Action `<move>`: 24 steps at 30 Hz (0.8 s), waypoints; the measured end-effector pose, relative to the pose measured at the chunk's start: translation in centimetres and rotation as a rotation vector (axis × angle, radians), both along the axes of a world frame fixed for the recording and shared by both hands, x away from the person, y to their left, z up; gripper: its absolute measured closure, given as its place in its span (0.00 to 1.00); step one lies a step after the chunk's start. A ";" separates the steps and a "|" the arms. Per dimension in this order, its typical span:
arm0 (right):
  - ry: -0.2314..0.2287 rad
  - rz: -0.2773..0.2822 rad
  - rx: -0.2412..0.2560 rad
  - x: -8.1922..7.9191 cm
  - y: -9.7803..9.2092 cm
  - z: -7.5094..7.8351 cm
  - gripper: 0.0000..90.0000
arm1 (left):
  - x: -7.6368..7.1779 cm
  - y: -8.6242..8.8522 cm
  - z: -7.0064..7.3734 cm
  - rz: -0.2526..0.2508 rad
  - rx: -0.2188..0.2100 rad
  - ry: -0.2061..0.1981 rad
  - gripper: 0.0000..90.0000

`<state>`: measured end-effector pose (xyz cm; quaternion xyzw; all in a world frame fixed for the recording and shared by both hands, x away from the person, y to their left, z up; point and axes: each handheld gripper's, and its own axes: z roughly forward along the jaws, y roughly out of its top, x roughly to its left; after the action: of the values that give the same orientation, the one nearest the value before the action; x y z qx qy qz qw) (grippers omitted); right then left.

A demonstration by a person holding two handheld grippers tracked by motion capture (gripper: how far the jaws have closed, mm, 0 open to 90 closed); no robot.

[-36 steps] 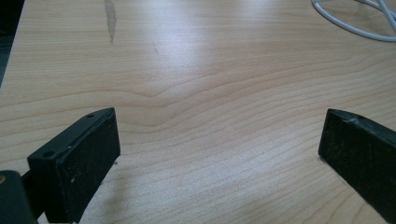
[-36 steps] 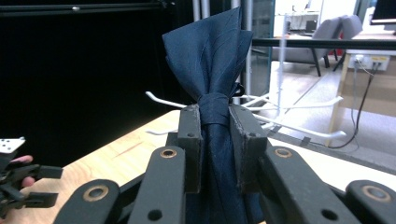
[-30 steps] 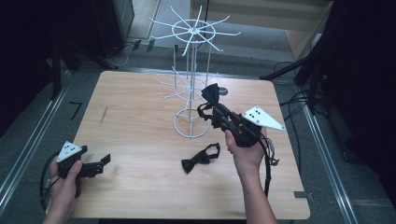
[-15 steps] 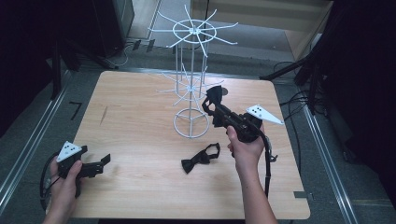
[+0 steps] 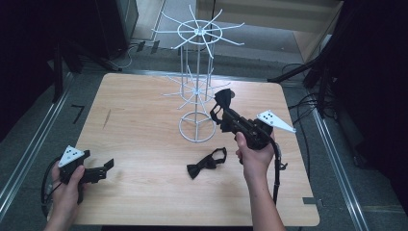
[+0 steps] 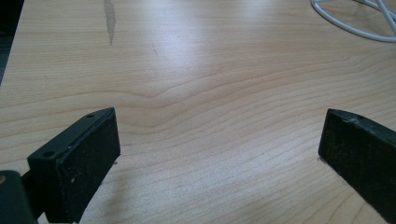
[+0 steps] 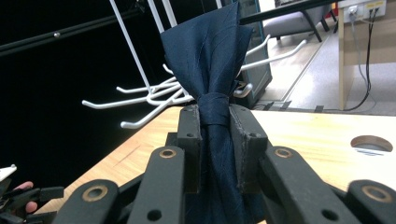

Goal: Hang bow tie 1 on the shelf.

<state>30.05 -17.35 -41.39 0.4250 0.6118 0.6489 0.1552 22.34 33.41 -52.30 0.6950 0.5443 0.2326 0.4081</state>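
Over the last second the right hand-held gripper [image 5: 217, 109], pinching a dark bow tie [image 7: 212, 74] at its knot, has lifted toward the white wire rack [image 5: 196, 91] at its ten o'clock, likely to hang it; the left hand-held gripper [image 5: 105, 166] rests spread on the worktop [image 5: 144, 130].

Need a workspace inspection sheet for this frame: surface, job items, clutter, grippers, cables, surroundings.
Surface: light wooden table, dark streak near its left side.
Job's things: dark blue bow tie clamped at its knot; white wire rack upright; black bow tie lying flat.
Clutter: nothing seen.
Grippers: right gripper raised beside the rack; left gripper low over the table, jaws wide apart.
Cables: black cable hanging from right gripper.
Surroundings: grey floor, dark stands.
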 end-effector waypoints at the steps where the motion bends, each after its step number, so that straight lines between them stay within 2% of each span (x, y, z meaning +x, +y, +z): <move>1: -0.006 -0.004 0.000 -0.2 -0.2 0.3 0.85 | 0.0 0.0 0.0 -0.001 0.001 -0.001 0.00; 6: -0.022 -0.017 0.008 -0.5 -0.8 0.7 0.85 | 0.0 0.0 0.0 -0.001 0.002 -0.002 0.00; 24: -0.023 -0.100 0.016 -1.0 -3.3 1.0 0.85 | 0.0 0.0 0.0 -0.001 0.001 -0.002 0.00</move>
<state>29.00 -20.64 -40.37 0.4489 0.5828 0.6498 0.1912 22.33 33.37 -52.31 0.6954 0.5434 0.2333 0.4084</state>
